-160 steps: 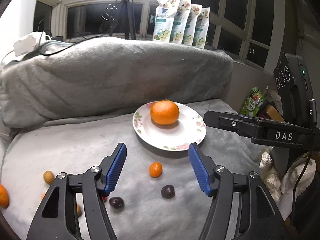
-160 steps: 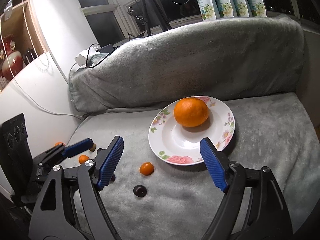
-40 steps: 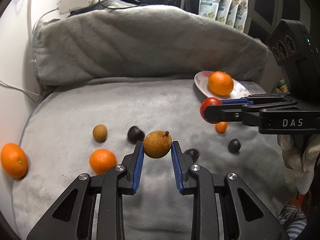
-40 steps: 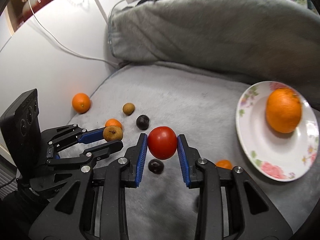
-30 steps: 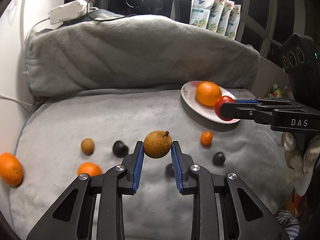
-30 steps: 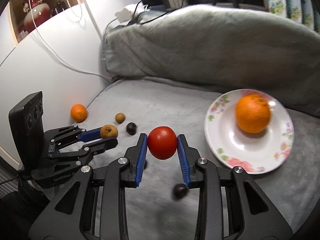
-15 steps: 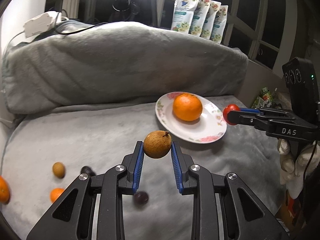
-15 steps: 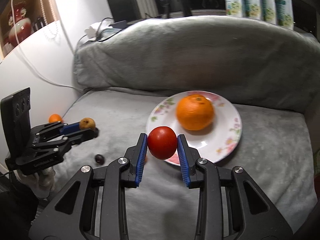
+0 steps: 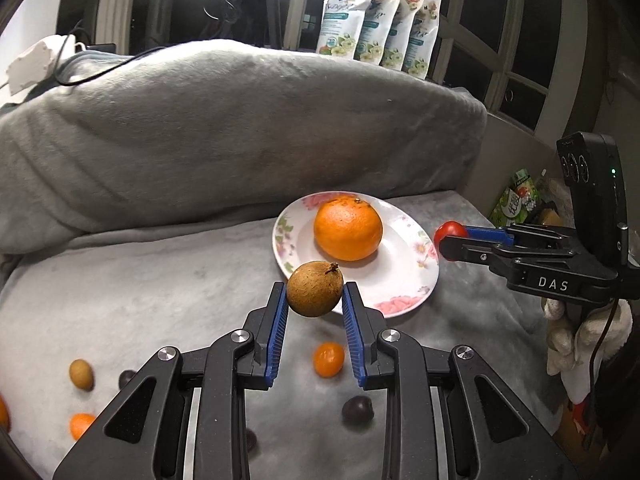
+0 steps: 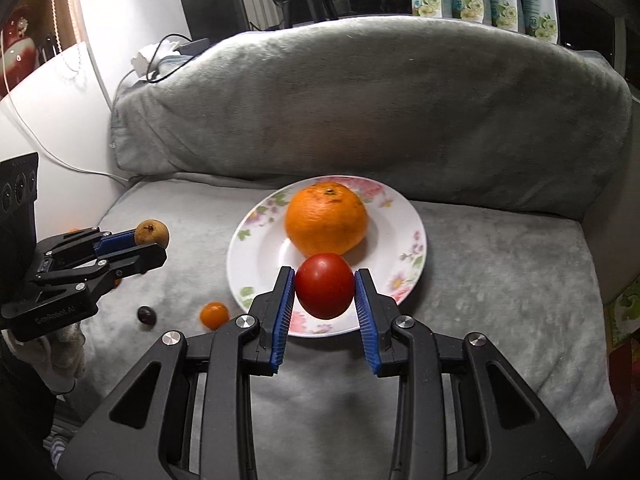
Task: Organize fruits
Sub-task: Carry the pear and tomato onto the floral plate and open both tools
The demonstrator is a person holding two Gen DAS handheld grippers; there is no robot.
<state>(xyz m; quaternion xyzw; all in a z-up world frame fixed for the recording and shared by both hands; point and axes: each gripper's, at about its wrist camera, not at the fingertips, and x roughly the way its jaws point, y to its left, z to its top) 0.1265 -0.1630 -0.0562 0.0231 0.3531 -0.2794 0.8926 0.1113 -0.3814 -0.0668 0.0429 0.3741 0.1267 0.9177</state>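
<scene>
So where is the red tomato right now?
The red tomato is pinched in the right tongs, held at the near rim of the plate.

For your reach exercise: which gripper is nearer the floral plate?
Hard to tell. The right gripper holds its tomato by the plate; the left gripper approaches from the opposite side.

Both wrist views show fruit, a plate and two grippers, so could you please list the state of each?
Left gripper: shut on brown fruit, held aloft.
Right gripper: shut on tomato, near the plate's front rim.
Large orange: resting on plate.
Plate: flat on blanket.
Small orange fruit: loose on blanket.
</scene>
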